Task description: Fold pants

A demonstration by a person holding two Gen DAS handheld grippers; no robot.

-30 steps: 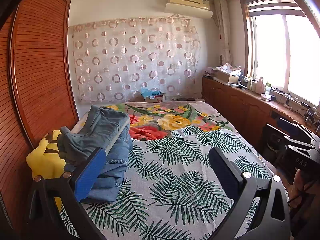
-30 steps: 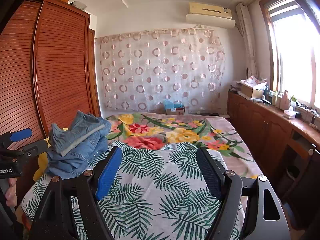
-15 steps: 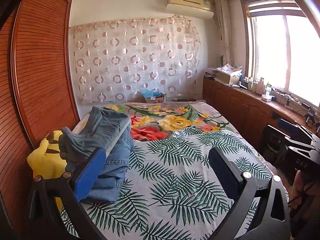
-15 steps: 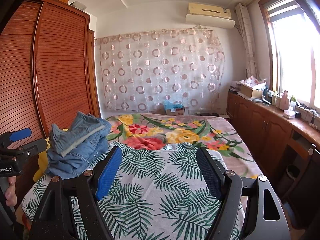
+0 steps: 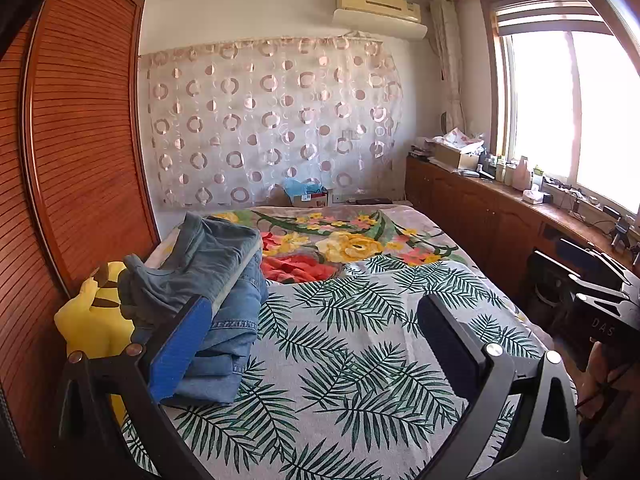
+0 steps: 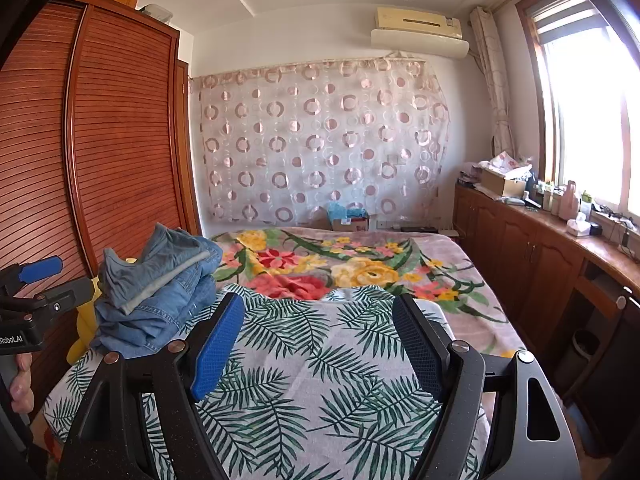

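1. At far left of the left wrist view: a brown slatted wardrobe [image 5: 80, 152] filling the edge, with a yellow plush toy [image 5: 94, 322] at its foot, touching the jeans.
2. Left of centre, same view: folded blue jeans [image 5: 216, 292] stacked in a pile on the leaf-print sheet [image 5: 340, 356], a grey-blue pair topmost, partly hidden behind a blue finger pad [image 5: 180, 348].
3. Across the bottom, same view: left gripper [image 5: 316, 344] held above the sheet, jaws spread wide, nothing between them.
4. At right, same view: wooden cabinets [image 5: 480, 216] under a bright window [image 5: 572, 112].
5. At far left of the right wrist view: left gripper [image 6: 38, 280] seen from the side, beside the jeans [image 6: 160, 292]; a hand [image 6: 20, 384] on its handle.
6. Centre bottom, right wrist view: right gripper [image 6: 320, 340] over the sheet [image 6: 312, 380], jaws wide apart, empty.
7. Beyond it: floral blanket [image 6: 352, 264], then a circle-print curtain [image 6: 320, 140] on the back wall, an air conditioner [image 6: 418, 32] at upper right.
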